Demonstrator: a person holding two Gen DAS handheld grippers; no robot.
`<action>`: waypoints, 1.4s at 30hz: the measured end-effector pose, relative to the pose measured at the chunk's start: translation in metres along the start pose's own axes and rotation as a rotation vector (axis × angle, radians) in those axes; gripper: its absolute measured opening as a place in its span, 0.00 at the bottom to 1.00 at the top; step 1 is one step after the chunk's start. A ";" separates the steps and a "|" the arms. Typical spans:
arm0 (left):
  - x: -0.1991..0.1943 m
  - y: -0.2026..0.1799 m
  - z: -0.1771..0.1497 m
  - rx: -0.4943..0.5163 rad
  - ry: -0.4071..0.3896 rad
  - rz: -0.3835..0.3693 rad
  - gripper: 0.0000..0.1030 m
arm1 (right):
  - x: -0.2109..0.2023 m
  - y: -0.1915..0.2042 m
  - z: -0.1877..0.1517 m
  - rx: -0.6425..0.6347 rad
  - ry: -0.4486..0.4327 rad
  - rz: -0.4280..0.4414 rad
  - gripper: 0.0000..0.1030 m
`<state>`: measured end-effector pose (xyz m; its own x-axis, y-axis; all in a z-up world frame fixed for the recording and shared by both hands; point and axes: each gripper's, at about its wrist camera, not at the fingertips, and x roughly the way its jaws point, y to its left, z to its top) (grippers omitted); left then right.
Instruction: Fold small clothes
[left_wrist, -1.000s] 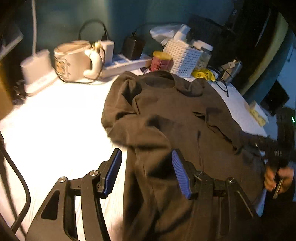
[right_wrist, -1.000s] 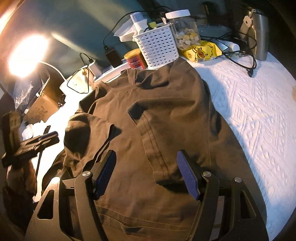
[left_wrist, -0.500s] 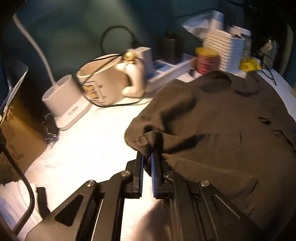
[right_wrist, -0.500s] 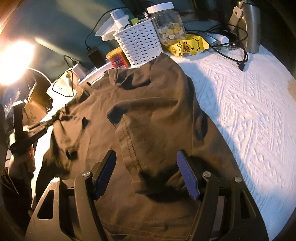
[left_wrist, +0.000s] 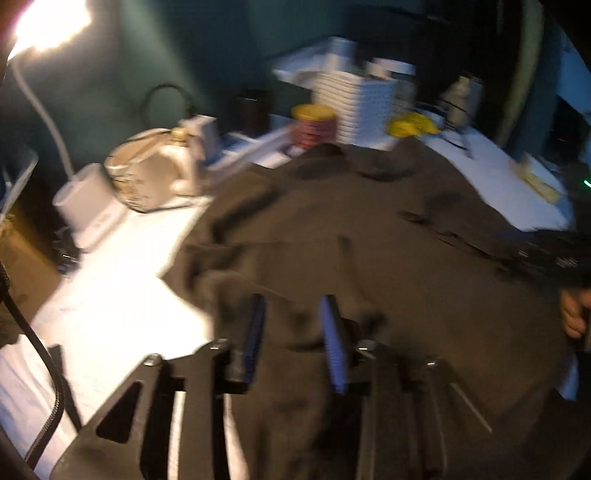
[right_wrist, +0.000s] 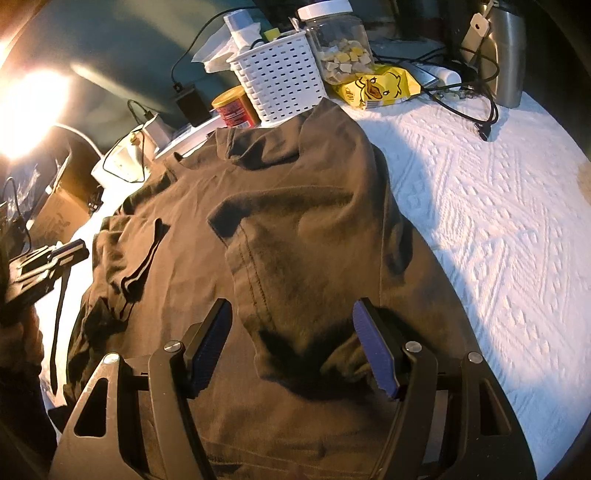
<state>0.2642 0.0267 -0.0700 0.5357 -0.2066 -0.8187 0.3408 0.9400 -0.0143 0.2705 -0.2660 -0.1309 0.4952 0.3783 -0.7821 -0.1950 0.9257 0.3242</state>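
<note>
1. The left claw (left_wrist: 293, 334) points steeply down over the near left edge of the brown shirt (right_wrist: 295, 236). Its jaws have just been opening and now stand partly apart, with rumpled cloth below the gap but none pinched between the blue pads (left_wrist: 332, 343). This view is blurred.
2. From the right wrist view the left claw (right_wrist: 68, 251) shows at 9 o'clock, just off the shirt's left edge, with the person's hand (right_wrist: 27, 332) gripping its handle below.
3. The right claw (right_wrist: 291, 343) also tilts downward, jaws spread wide, hovering over the shirt's near part; a folded flap with a stitched hem lies under the gap and neither pad presses it.
4. In the left view a hand (left_wrist: 574, 314) on the right claw's handle shows at 3 o'clock.
5. The shirt lies mostly flat on the white textured counter (right_wrist: 498, 221), collar end towards 12 o'clock, wrinkled and bunched along its left side, one panel folded over the middle.
6. Beyond the collar stand a white basket (right_wrist: 284, 88), a red tin (right_wrist: 234, 107), a clear jar (right_wrist: 340, 48) and a yellow packet (right_wrist: 376, 86); a lamp glares at 10 o'clock.
</note>
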 end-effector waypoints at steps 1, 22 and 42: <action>0.000 -0.006 -0.004 0.005 0.008 -0.023 0.37 | -0.001 0.001 -0.002 -0.004 0.002 0.003 0.69; -0.013 -0.049 -0.054 -0.021 0.091 -0.251 0.37 | -0.020 0.017 -0.041 -0.071 0.015 0.057 0.69; 0.000 -0.046 -0.062 -0.080 0.092 -0.209 0.38 | -0.025 0.036 -0.033 -0.132 -0.005 0.072 0.69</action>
<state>0.2009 0.0002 -0.1047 0.3859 -0.3764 -0.8423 0.3723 0.8989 -0.2311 0.2234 -0.2422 -0.1172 0.4805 0.4439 -0.7564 -0.3399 0.8893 0.3060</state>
